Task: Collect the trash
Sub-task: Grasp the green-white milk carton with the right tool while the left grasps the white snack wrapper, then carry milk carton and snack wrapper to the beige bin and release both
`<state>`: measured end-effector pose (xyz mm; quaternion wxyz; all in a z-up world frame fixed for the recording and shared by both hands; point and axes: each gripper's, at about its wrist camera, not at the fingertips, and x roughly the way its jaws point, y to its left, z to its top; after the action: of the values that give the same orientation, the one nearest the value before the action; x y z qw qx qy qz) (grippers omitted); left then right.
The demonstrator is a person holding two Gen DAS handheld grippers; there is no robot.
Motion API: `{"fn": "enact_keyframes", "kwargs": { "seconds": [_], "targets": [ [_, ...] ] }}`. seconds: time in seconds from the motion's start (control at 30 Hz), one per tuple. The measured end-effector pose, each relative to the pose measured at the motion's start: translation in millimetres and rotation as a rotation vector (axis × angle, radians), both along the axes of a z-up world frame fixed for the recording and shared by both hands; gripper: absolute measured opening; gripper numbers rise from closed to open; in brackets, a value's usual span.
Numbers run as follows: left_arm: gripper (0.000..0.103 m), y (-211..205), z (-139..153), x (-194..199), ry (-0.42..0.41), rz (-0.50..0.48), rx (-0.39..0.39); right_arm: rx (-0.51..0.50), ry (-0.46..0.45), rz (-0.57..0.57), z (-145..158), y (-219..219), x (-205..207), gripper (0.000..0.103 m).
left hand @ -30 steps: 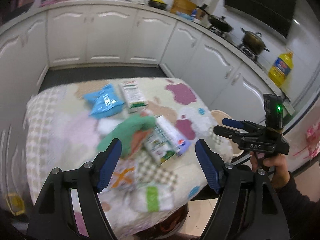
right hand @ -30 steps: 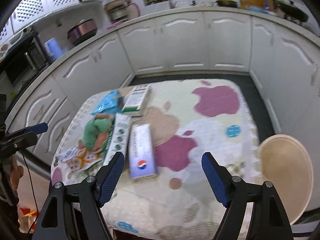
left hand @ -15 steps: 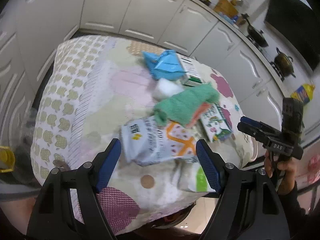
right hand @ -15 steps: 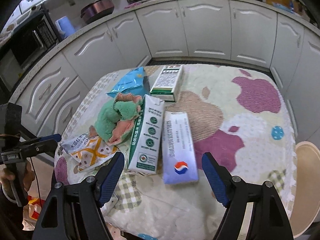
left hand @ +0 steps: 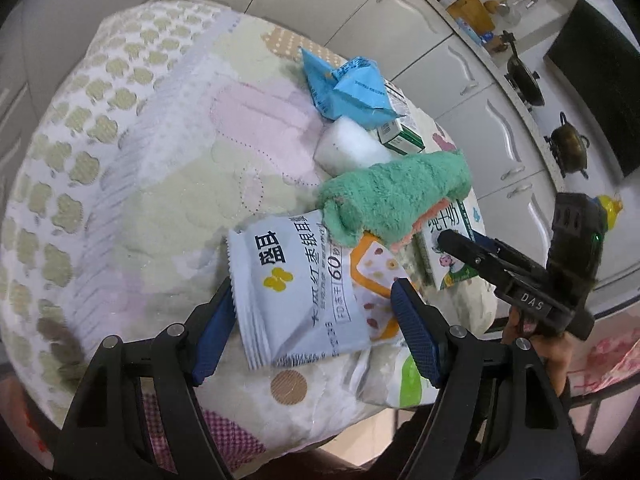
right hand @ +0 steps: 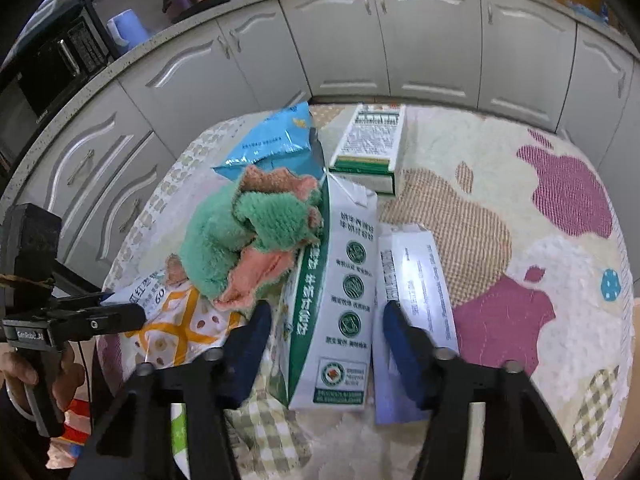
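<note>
Trash lies on a table under a patterned cloth [left hand: 140,160]. My left gripper [left hand: 312,320] hangs low over a grey-and-orange snack packet [left hand: 296,292]. Its jaws are closing and flank the packet without clearly pressing it. My right gripper [right hand: 326,330] straddles a green-and-white carton [right hand: 340,304]. Its jaws are closing too, with thin gaps at both sides. A white box with a blue logo [right hand: 416,276] lies just right of the right finger. A green-and-pink towel [left hand: 396,200] rests on the packet and the carton. The right gripper [left hand: 460,240] also shows in the left wrist view.
A blue packet [right hand: 272,144], a green-and-white box [right hand: 368,140] and a white foam block [left hand: 348,148] lie further back on the table. White kitchen cabinets [right hand: 432,40] ring the table, with a microwave [right hand: 48,76] on the counter and pots [left hand: 568,148] on the stove.
Both grippers have come down toward the table. The left now flanks the snack packet. The right has shifted left over the green-and-white carton and its jaws have narrowed a lot.
</note>
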<state>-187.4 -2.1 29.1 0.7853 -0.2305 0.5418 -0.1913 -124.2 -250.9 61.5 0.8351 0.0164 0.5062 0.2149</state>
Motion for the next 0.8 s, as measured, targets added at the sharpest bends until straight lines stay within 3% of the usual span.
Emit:
{"fn": "enact_keyframes", "kwargs": {
  "seconds": [0.07, 0.17, 0.47, 0.8],
  "targets": [
    [0.041, 0, 0, 2, -0.004, -0.002, 0.035, 0.000, -0.002, -0.005, 0, 2, -1, 0.044],
    [0.030, 3, 3, 0, -0.016, -0.020, 0.033, -0.004, -0.022, -0.018, 4, 0, -7, 0.042],
    [0.023, 11, 27, -22, -0.084, -0.015, 0.059, -0.019, -0.122, -0.024, 40, -23, -38, 0.040],
    [0.022, 18, 88, -36, -0.229, 0.022, 0.107, 0.034, -0.188, -0.084, 65, -63, -60, 0.039]
  ]
}}
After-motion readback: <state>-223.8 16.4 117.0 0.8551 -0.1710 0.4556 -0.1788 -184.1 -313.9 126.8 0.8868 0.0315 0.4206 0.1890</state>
